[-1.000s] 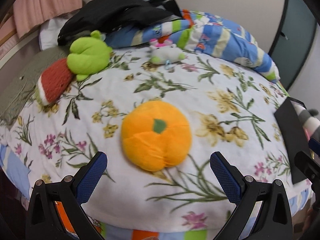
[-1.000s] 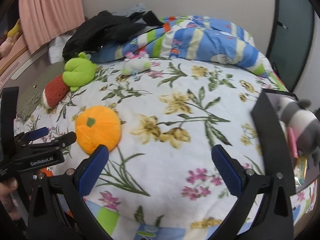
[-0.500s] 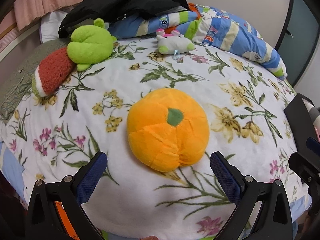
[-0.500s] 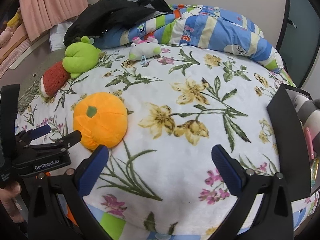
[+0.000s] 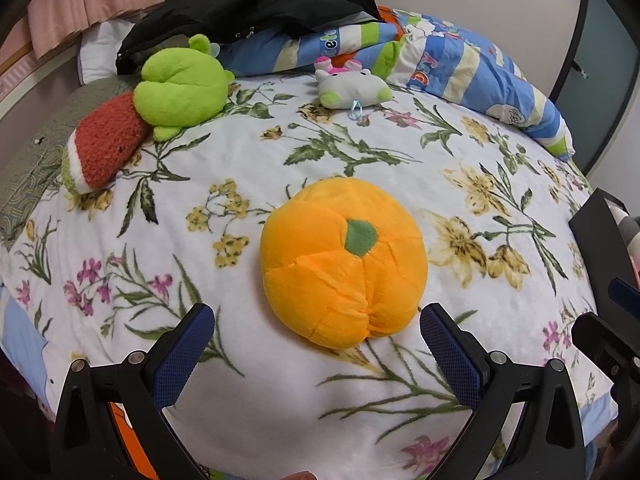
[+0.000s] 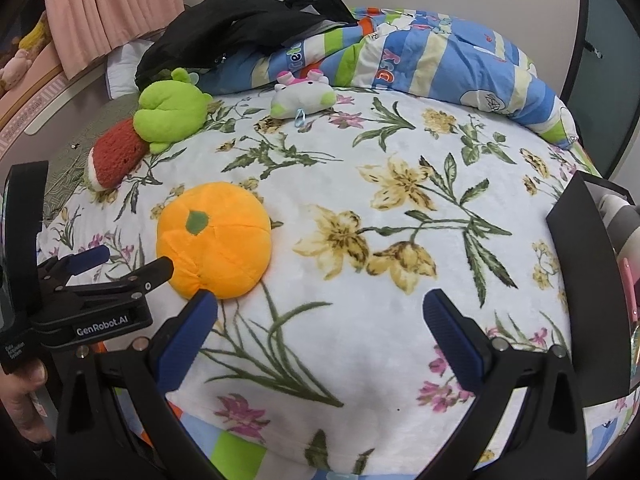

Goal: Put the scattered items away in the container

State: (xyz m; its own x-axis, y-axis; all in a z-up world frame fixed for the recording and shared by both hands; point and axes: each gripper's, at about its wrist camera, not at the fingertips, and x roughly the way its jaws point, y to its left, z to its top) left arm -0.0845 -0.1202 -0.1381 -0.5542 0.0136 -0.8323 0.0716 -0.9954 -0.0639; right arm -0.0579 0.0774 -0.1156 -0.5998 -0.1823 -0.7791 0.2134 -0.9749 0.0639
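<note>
An orange pumpkin plush (image 5: pixel 342 262) lies on the floral blanket (image 5: pixel 400 168), just ahead of my open left gripper (image 5: pixel 316 354); it also shows in the right wrist view (image 6: pixel 214 240). A green frog plush (image 5: pixel 180 90), a red watermelon plush (image 5: pixel 106 146) and a small white-and-pink plush (image 5: pixel 352 88) lie farther back. The black container (image 6: pixel 584 276) stands at the bed's right edge with a grey plush inside. My right gripper (image 6: pixel 318 336) is open and empty over the blanket. The left gripper (image 6: pixel 124 268) shows beside the pumpkin.
A striped blue quilt (image 5: pixel 460 64) and black clothing (image 5: pixel 248 4) are piled at the head of the bed. A pink curtain (image 6: pixel 112 4) hangs at the left. A dark door (image 5: pixel 600 72) is at the right.
Both grippers have moved forward over the bed. The pumpkin plush now sits closer to the left gripper's fingers.
</note>
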